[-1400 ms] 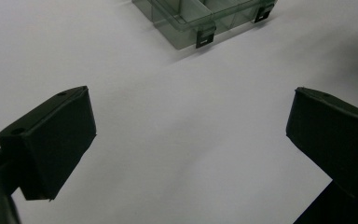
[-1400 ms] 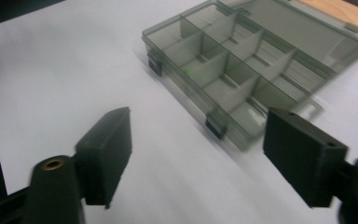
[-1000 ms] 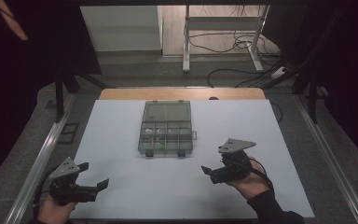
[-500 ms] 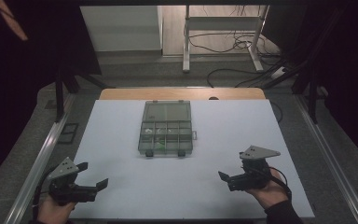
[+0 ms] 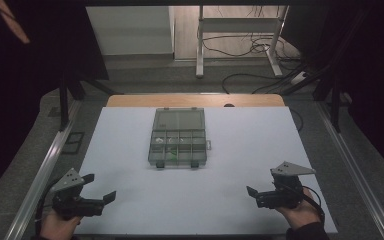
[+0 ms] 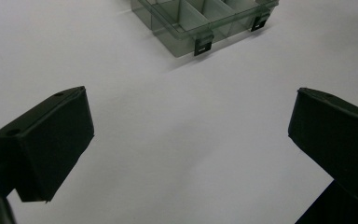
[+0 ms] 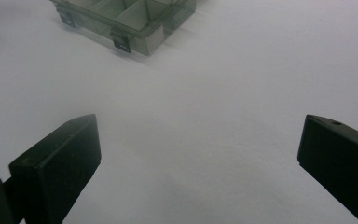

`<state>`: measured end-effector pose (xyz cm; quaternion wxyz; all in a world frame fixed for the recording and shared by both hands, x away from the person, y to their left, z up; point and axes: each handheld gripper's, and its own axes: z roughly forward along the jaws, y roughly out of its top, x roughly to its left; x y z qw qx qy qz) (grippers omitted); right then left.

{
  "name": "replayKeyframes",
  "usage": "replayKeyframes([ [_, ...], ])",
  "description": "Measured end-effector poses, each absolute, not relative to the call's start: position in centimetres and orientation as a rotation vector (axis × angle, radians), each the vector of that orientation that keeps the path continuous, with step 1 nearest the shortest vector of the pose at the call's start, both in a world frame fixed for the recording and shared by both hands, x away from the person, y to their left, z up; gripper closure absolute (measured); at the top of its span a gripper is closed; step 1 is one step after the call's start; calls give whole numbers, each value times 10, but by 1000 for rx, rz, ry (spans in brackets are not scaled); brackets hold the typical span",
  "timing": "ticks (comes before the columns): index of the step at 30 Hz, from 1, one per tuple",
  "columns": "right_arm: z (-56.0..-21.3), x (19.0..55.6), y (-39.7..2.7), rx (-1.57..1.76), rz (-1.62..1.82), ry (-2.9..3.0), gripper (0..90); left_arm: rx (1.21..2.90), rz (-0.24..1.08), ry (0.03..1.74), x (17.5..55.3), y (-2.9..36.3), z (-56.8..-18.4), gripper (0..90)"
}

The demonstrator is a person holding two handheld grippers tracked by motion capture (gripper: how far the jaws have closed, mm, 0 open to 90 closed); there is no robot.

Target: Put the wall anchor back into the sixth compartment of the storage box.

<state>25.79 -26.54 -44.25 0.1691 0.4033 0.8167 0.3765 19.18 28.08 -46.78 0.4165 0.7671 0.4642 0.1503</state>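
A smoky grey, see-through plastic compartment box [image 5: 178, 138] with small black latches sits on a plain white surface [image 5: 240, 150] edged in pale wood, flanked by two matte black grippers topped with grey triangular plates.

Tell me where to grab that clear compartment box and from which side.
Grip the compartment box by its short side walls, one gripper on each, coming in from left and right. It lies flat mid-table with its lid open away from the person and two latches on the near edge, so the sides look like the plainest hold.
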Motion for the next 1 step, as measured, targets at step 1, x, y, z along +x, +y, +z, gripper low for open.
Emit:
replayKeyframes([
  [1,-443,258,-265,1147,1070,2322,0,1929,377,1165,192,280,-468,7],
])
